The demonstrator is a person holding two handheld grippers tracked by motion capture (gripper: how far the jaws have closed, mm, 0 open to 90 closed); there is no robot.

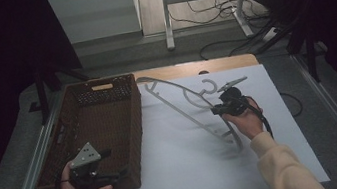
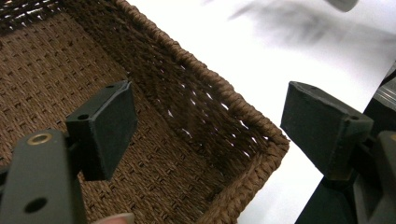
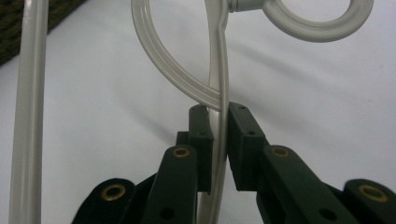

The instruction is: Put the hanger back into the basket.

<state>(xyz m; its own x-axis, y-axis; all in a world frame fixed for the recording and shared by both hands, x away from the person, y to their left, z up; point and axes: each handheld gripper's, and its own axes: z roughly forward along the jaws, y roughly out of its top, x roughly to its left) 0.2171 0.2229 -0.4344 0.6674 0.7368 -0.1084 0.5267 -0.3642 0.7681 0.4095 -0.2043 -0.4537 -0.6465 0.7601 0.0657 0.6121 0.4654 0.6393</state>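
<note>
Hanger (image 1: 193, 103) in my right tongs (image 1: 220, 109), clenched on its thin white bar just below the hook (image 3: 308, 21); I see the pads pinching it in the right gripper view. It hangs tilted above the white bench (image 1: 177, 164), long axis running from the basket's far corner toward my right hand. The wicker basket (image 1: 129, 130) lies to the hanger's left, so I judge the carry goes leftward. My left tongs (image 2: 205, 135) hover released over the basket's near corner, nearer the basket but holding nothing.
</note>
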